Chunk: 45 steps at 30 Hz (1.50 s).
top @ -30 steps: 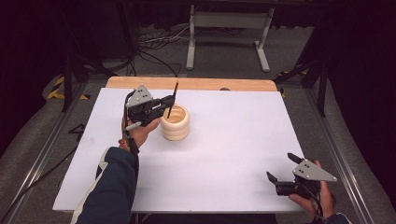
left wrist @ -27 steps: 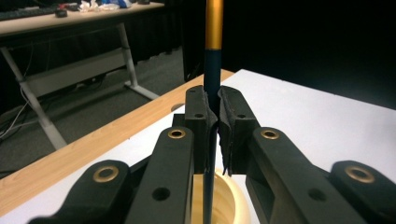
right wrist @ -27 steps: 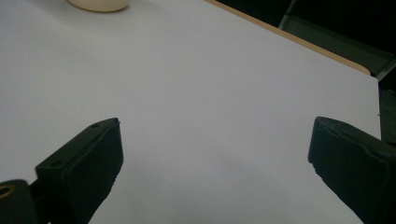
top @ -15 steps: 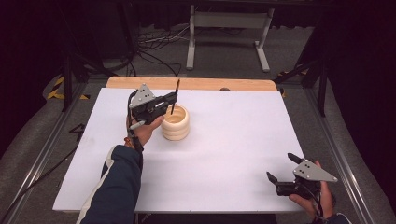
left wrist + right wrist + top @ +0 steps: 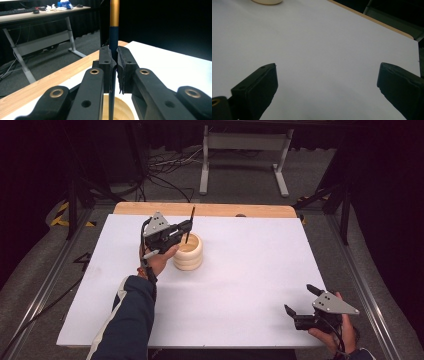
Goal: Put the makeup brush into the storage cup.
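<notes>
A slim dark blue pen (image 5: 191, 216) with a gold band stands nearly upright, and my left gripper (image 5: 187, 232) is shut on its shaft. In the left gripper view the pads (image 5: 107, 65) pinch the pen (image 5: 114, 37) from both sides. Its lower end hangs at the mouth of a pale ribbed wooden cup (image 5: 189, 257), seen just below the jaws (image 5: 125, 110). The cup stands upright on the white table top (image 5: 240, 285), left of centre. My right gripper (image 5: 298, 299) rests near the front right corner, open with nothing between its fingers (image 5: 328, 68).
A bare wooden strip (image 5: 210, 210) runs along the table's far edge. Beyond it stand a grey desk frame (image 5: 245, 150) and loose cables on the floor. The cup's base (image 5: 267, 1) peeks in at the top of the right gripper view.
My left gripper has shifted slightly to the right with the pen, bringing its lower end over the cup's mouth. The right gripper has stayed put.
</notes>
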Tool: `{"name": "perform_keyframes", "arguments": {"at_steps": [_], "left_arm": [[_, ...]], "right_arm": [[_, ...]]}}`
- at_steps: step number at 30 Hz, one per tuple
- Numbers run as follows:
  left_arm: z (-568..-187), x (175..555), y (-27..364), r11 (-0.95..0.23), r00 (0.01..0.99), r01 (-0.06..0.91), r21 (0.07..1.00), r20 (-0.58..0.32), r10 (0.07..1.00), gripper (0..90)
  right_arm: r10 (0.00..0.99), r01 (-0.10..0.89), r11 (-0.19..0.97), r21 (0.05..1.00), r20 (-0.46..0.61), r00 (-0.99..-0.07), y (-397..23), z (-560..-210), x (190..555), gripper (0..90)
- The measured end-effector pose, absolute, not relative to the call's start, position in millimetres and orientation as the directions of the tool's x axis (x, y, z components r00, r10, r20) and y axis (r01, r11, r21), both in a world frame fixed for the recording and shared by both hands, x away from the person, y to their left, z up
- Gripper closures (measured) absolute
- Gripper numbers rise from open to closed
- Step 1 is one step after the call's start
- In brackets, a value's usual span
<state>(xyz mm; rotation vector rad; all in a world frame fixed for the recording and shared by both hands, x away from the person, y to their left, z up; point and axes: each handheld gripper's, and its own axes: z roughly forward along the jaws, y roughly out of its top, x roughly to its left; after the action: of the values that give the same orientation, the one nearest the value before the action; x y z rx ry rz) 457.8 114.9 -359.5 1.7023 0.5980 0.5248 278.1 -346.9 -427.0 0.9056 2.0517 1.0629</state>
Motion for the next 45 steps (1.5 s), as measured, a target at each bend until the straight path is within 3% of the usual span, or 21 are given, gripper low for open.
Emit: {"name": "perform_keyframes", "arguments": {"at_steps": [25,45], "left_arm": [[-397,468,117,-0.176,0.762,0.190,0.966,-0.032,0.646,82.8],[-404,466,117,-0.197,0.760,0.202,0.959,-0.027,0.649,82.8]], "right_arm": [[0.797,0.279,0.442,0.853,-0.230,-0.559,-345,-428,278,3.7],[0.795,0.277,0.444,0.852,-0.231,-0.561,-345,-428,278,3.7]]}}
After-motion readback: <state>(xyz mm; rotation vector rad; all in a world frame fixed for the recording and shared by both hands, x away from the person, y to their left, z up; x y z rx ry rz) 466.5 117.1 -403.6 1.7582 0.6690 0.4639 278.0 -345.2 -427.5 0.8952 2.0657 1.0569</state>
